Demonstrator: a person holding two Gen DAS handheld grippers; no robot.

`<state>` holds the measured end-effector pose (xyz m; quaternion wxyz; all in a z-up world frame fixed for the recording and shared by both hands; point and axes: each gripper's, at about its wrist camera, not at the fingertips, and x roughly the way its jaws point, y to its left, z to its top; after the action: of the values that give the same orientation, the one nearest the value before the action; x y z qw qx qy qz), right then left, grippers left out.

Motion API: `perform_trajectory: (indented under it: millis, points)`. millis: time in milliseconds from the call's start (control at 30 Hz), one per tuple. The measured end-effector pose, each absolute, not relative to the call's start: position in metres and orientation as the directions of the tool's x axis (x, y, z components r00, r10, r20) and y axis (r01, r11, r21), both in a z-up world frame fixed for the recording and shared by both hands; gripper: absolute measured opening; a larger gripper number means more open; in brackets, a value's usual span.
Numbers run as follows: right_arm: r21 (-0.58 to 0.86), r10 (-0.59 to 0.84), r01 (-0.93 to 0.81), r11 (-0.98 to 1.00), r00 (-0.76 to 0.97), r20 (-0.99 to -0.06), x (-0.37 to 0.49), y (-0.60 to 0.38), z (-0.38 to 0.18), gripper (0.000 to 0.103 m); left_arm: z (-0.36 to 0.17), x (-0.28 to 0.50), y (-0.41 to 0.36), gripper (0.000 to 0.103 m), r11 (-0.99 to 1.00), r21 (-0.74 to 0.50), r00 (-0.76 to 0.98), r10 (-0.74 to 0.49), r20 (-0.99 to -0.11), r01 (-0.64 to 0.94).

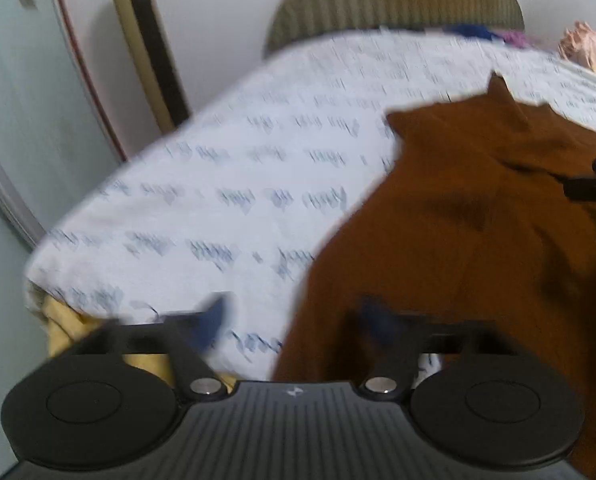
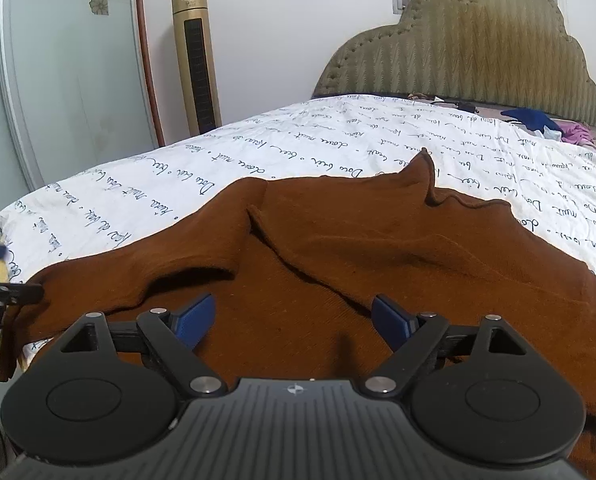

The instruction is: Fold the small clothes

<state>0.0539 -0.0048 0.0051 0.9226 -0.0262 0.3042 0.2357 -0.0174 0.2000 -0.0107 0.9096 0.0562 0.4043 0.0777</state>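
Observation:
A brown knit garment [image 2: 377,248] lies rumpled on the bed near its front edge, one part hanging over the left corner. It also shows in the blurred left wrist view [image 1: 477,220]. My right gripper [image 2: 292,320] is open, its blue pads [image 2: 196,316] spread wide just above the brown fabric, holding nothing. My left gripper [image 1: 294,320] is open too, its left pad over the sheet and its right pad over the garment's edge. The left gripper's tip also shows at the left edge of the right wrist view [image 2: 14,294], at the garment's hanging corner.
The bed has a white sheet with black script [image 2: 298,148] and an olive padded headboard [image 2: 477,48]. Blue and pink clothes [image 2: 545,124] lie by the headboard. A gold tower fan [image 2: 196,56] and a glass door [image 2: 66,72] stand on the left.

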Motion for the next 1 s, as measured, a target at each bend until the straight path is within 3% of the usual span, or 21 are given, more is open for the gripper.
perform_trajectory:
  millis: [33, 67, 133, 367, 500, 567, 700, 800, 1000]
  points:
    - [0.097, 0.419, -0.449, 0.888, 0.706, -0.571, 0.053, -0.005, 0.006, 0.086, -0.016, -0.014, 0.201, 0.019, 0.985, 0.14, 0.634, 0.169, -0.755, -0.096]
    - [0.098, 0.418, -0.447, 0.889, 0.708, -0.569, 0.051, -0.006, 0.006, 0.086, -0.02, -0.012, 0.203, 0.008, 0.987, 0.118, 0.617, 0.158, -0.771, -0.105]
    - [0.098, 0.415, -0.442, 0.892, 0.713, -0.565, 0.048, -0.009, 0.007, 0.087, -0.02, -0.012, 0.203, 0.003, 0.982, 0.123, 0.621, 0.184, -0.762, -0.141]
    - [0.098, 0.387, -0.404, 0.909, 0.737, -0.554, 0.038, -0.031, 0.01, 0.088, 0.022, -0.016, 0.231, 0.003, 0.948, 0.053, 0.671, 0.26, -0.695, -0.313]
    - [0.11, 0.366, -0.368, 0.923, 0.76, -0.537, 0.031, -0.05, 0.013, 0.088, 0.066, -0.027, 0.261, 0.003, 0.847, 0.005, 0.696, 0.44, -0.567, -0.531]
    - [0.114, 0.352, -0.347, 0.931, 0.77, -0.532, 0.029, -0.058, 0.014, 0.088, 0.086, -0.028, 0.265, 0.003, 0.828, -0.029, 0.717, 0.466, -0.519, -0.56]
    - [0.136, 0.335, -0.31, 0.941, 0.788, -0.517, 0.027, -0.073, 0.015, 0.088, 0.108, -0.011, 0.23, 0.003, 0.917, -0.06, 0.804, 0.312, -0.507, -0.394]
    - [0.157, 0.324, -0.284, 0.946, 0.801, -0.504, 0.025, -0.083, 0.015, 0.089, 0.111, 0.012, 0.18, 0.003, 0.978, -0.098, 0.837, 0.104, -0.537, -0.184]
    - [0.164, 0.278, -0.226, 0.96, 0.821, -0.498, 0.016, -0.103, 0.012, 0.089, 0.092, 0.069, 0.076, 0.004, 0.957, -0.222, 0.723, -0.287, -0.629, 0.187]
